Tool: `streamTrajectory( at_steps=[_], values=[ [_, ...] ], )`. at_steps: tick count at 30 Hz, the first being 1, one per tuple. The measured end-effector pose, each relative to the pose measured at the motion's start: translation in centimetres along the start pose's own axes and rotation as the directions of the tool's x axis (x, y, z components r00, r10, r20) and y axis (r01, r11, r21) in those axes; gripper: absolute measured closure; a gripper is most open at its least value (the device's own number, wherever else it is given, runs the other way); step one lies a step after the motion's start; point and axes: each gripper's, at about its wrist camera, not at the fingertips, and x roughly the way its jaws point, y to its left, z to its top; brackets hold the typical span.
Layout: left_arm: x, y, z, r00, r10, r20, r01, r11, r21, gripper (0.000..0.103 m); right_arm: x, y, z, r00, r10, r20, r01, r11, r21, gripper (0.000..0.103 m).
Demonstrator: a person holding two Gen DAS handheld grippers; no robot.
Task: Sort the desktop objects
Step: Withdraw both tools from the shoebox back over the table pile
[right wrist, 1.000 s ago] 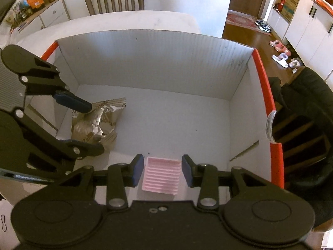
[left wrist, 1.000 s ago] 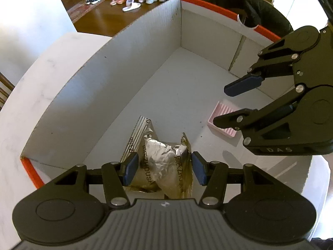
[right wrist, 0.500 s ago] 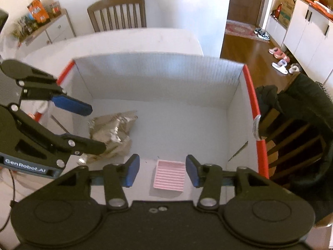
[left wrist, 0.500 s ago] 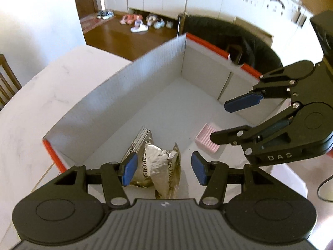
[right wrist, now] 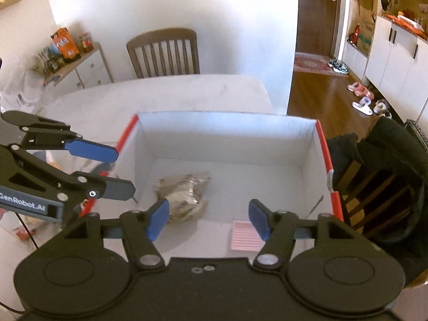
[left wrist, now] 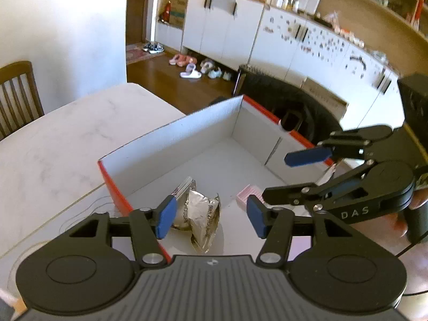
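Left tool [left wrist: 210, 218]: jaws apart, nothing between the blue pads [left wrist: 165, 220], held above the near end of the box [left wrist: 171, 144]. Box: open-topped, white inside, red rim, standing on the white desk [left wrist: 67, 139] near its right edge. Foil bag [left wrist: 200, 218]: crumpled, lying on the box floor by the near-left corner. Pink ridged item [left wrist: 247, 196]: flat on the box floor, right of the bag, apart from it. Right tool [left wrist: 275, 176]: jaws apart, empty, over the box's right side.

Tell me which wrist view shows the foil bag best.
The left wrist view: the foil bag lies in the box between the open left tongs, sharp enough to show its lettering. In the right wrist view the bag is blurred and partly behind a fingertip.
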Motion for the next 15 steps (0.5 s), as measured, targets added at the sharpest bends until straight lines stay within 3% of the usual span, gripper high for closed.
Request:
streamTrajectory(
  at_steps=[6,15],
  values=[
    [-2.9,0.7,-1.4,0.999,-0.013,0.043,0.015,0.999,-0.032,0.041,-1.1,2.1,-0.4,1.0,0.015,0.026,-0.015,1.0,0.006,0.032],
    [-7.4,2.5,-5.0,0.997,-0.003,0.08,0.007,0.999,-0.05,0.023,-1.6,6.3,-1.6,0.999,0.029,0.046,-0.029,0.999,0.016,0.022]
  ],
)
